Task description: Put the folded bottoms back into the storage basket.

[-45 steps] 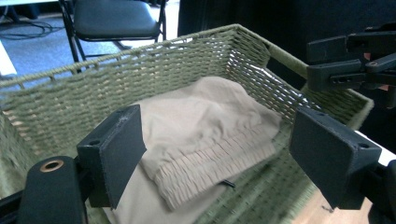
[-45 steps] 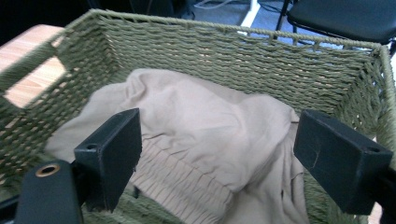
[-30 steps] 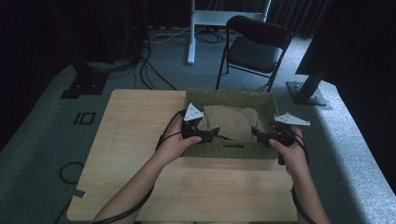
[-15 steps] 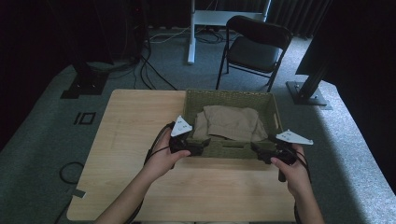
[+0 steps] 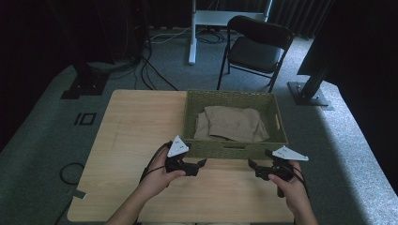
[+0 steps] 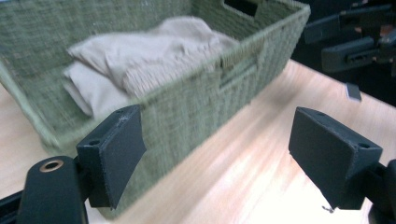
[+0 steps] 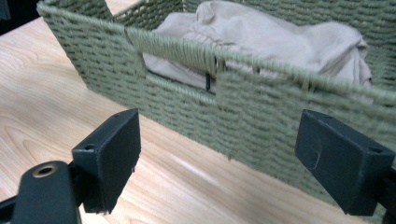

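Here, woven green rectangular basket (image 5: 233, 149), crumpled beige cloth (image 5: 232, 123), pale woodgrain table (image 5: 136, 122)

1. The high view is dim, with black surroundings; daylight seems to fall from the right across the floor.
2. Glare whitens the bench (image 6: 261, 186) in the left gripper view.
3. The basket (image 6: 196, 112) is blurred there, as if by motion.

Basket (image 5: 233, 149): on the table (image 5: 131, 140), toward its far right part
Cloth (image 5: 232, 124): inside the basket; bunched across its floor
Left gripper (image 5: 201, 164): before the basket's near wall, at its left end; empty
Right gripper (image 5: 252, 165): before the same wall, at its right end; empty
Chair (image 5: 256, 49): behind the table, on the floor
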Tool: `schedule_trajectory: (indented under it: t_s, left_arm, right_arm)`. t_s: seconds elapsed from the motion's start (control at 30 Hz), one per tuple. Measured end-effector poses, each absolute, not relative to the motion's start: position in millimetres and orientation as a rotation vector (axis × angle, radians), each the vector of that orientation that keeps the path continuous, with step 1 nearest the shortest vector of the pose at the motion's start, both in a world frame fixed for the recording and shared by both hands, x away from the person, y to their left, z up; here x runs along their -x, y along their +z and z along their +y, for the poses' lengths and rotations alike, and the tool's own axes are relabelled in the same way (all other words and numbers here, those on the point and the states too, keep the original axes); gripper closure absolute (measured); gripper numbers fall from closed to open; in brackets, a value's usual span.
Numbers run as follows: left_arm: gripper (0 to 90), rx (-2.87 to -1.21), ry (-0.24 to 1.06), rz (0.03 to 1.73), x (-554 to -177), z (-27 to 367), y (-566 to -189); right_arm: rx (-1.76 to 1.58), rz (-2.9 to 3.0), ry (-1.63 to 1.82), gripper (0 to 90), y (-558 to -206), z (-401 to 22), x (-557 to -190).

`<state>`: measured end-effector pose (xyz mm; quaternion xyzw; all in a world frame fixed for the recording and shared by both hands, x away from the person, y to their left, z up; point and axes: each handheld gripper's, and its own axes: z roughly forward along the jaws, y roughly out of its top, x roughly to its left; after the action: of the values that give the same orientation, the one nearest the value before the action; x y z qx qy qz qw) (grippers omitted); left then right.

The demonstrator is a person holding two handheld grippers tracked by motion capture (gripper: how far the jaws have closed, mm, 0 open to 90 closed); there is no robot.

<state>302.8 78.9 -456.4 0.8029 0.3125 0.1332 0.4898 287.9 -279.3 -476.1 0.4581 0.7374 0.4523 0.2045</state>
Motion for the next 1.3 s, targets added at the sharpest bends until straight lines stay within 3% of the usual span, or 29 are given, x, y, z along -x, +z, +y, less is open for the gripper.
schedule_trajectory:
  t_s: [0.67, 1.3]
  left_arm:
    - [17.4, -2.06, 0.298, 0.86, -293, 93, -529]
    - [17.4, -2.097, 0.355, 0.959, -295, 115, -549]
  right_arm:
    - [-1.379, 2.094, 1.083, 14.1, -539, -286, -282]
    - [-1.447, 2.067, 0.909, 14.1, -556, -299, -285]
